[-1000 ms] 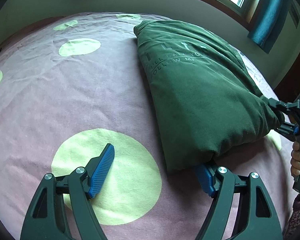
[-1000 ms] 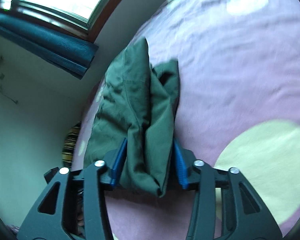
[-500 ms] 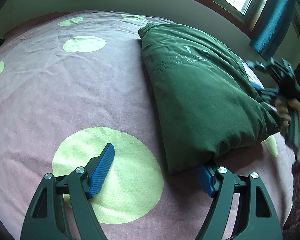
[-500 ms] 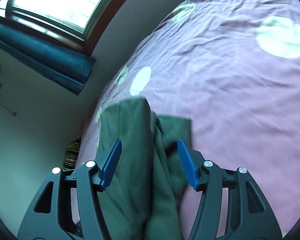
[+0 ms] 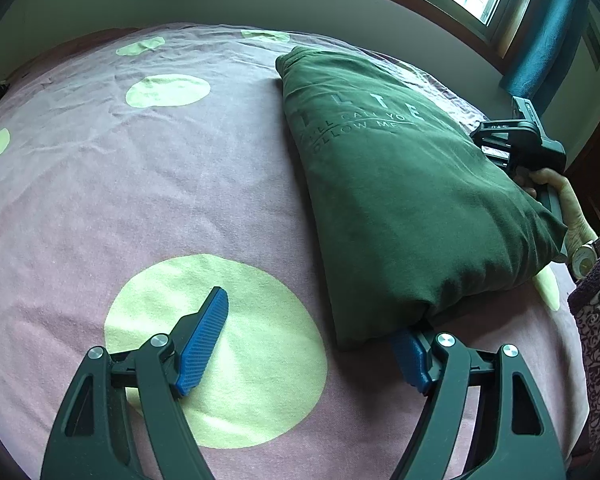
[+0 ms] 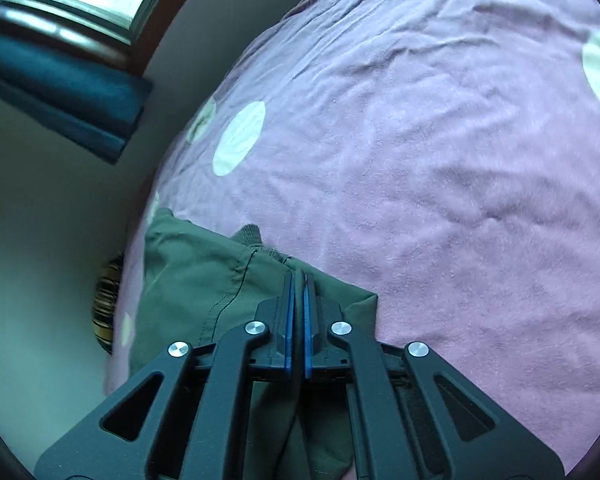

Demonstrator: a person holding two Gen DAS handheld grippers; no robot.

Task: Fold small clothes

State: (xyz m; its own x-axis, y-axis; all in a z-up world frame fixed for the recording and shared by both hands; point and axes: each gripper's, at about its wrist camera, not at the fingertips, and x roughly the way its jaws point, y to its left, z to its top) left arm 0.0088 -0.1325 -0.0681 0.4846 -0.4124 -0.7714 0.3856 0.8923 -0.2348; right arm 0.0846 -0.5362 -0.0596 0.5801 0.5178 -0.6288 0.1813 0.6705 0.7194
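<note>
Right wrist view: right gripper (image 6: 297,280) has just closed, clamped on the green shirt (image 5: 400,184) lying on the bed (image 5: 160,184); left gripper (image 5: 316,336) gapes, one finger under the shirt's corner.

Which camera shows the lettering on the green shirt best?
The left wrist view: the green shirt lies spread out with its lettering facing the camera. The right wrist view shows only a plain bunched edge, no print.

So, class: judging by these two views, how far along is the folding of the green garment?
Done: the green garment already lies doubled into a long panel on the bedsheet. In hand: the right gripper has just closed on its far edge; the left gripper stands open at the near corner. Left: probably another fold to make it compact.
</note>
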